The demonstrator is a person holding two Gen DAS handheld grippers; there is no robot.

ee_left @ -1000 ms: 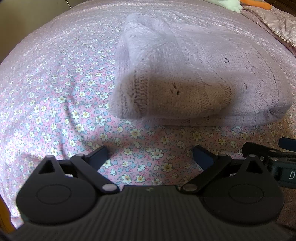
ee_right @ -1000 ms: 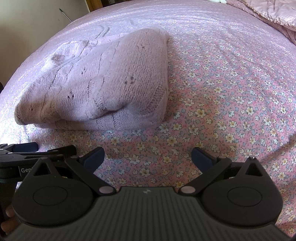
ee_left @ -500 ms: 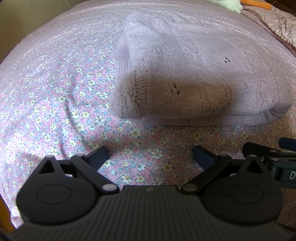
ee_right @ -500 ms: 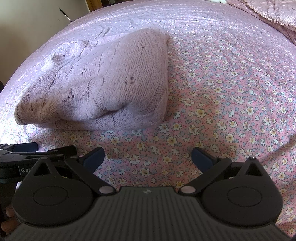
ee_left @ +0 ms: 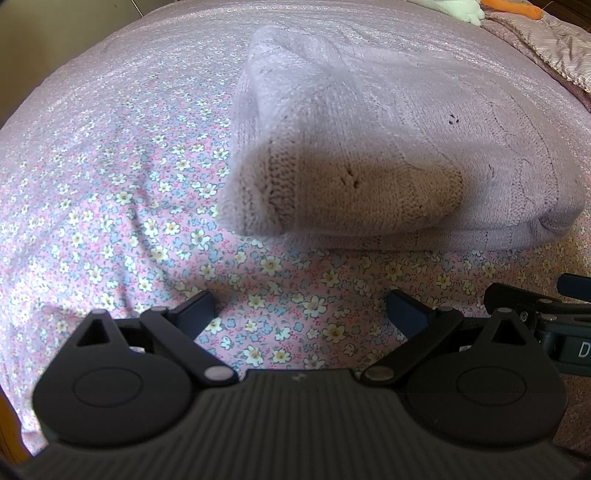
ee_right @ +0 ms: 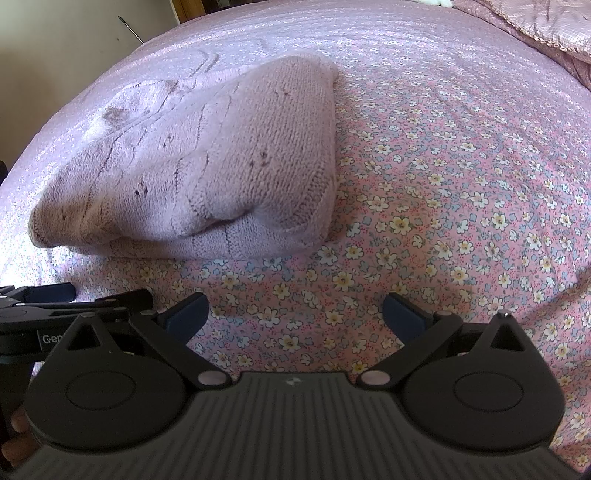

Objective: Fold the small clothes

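A folded lilac knit sweater (ee_left: 388, 155) lies on the floral bedsheet (ee_left: 110, 192), its near edge in shadow. My left gripper (ee_left: 301, 314) is open and empty, a short way in front of the sweater's near edge. In the right wrist view the same sweater (ee_right: 207, 177) sits at upper left. My right gripper (ee_right: 293, 315) hovers open over bare sheet, right of the sweater's near corner. Each gripper shows at the edge of the other's view: the right gripper (ee_left: 546, 310) at lower right, the left gripper (ee_right: 55, 310) at lower left.
The pink flowered sheet (ee_right: 461, 192) stretches to the right. A quilted pink blanket (ee_right: 546, 29) is bunched at the far right corner. A pale plush toy (ee_left: 458, 7) with an orange part lies at the bed's far edge. A beige wall (ee_right: 55, 44) stands at the left.
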